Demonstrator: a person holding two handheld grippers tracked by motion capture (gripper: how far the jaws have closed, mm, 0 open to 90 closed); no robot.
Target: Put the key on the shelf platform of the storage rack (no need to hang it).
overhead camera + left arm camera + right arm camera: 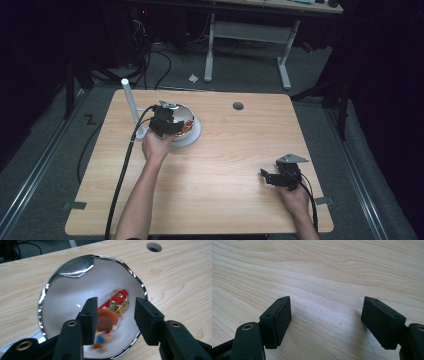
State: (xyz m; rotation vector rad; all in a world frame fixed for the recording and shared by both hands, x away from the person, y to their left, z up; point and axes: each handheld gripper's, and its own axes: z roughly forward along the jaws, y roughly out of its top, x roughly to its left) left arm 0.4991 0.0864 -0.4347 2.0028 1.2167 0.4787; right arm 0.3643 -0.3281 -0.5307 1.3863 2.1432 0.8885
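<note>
left gripper [115, 320] view: keychain [117, 301] in bowl [75, 267], jaws apart.

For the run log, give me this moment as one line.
left gripper: open, over bowl | keychain: in bowl | right gripper: open, over bare table

No readable text
The red tag [117, 299] in the bowl [70, 290] bears white marks too blurred to read
</note>
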